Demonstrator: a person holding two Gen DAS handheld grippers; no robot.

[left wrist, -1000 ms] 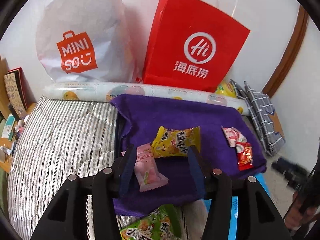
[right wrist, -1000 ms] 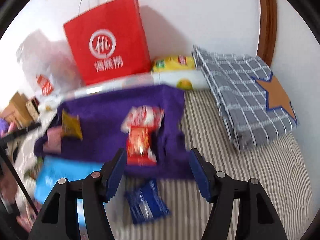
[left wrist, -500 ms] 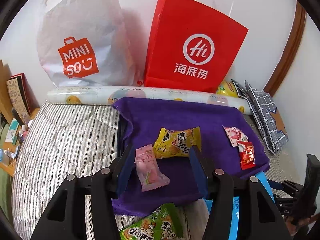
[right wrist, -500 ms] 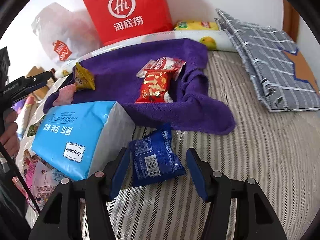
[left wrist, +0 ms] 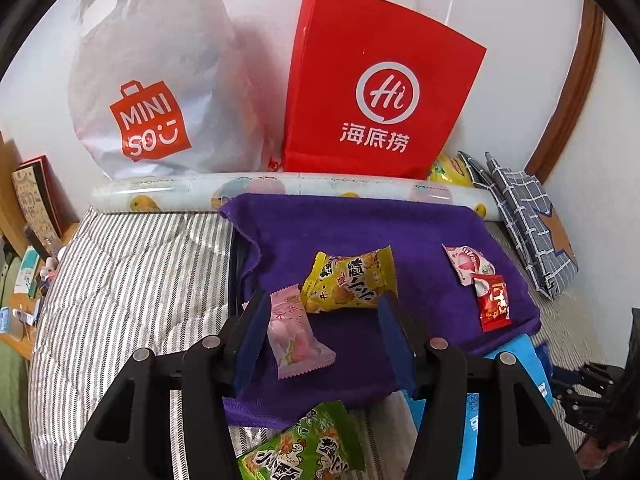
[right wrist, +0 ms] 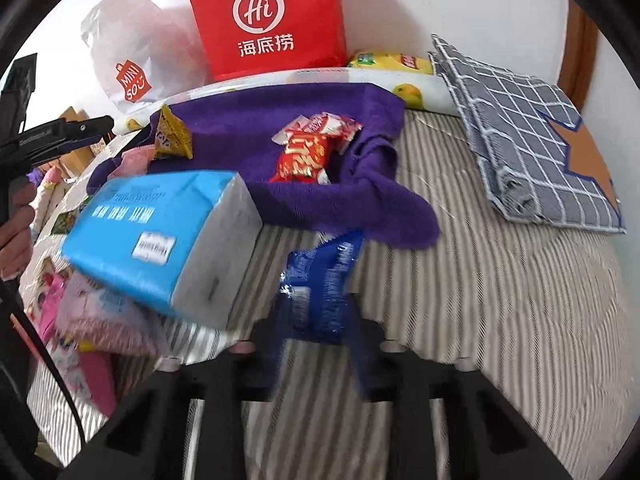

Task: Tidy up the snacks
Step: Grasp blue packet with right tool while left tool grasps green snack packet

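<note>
Right wrist view: the right claw [right wrist: 316, 344] is closing its jaws on a blue snack packet [right wrist: 320, 280] lying on the striped bed [right wrist: 500, 300] just below the purple towel [right wrist: 248, 128]; a firm pinch across the packet's middle should keep it from slipping. The left claw [left wrist: 320, 336] hovers open over a pink candy [left wrist: 296, 332] on the towel. Behind stand a red bag [left wrist: 376, 92] reading "Hi" with Chinese characters and a white "MINISO" bag [left wrist: 152, 92].

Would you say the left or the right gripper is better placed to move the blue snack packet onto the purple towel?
Right. The right gripper is closing with the blue snack packet between its jaws, just short of the purple towel. The left gripper hangs open over the pink candy.
</note>
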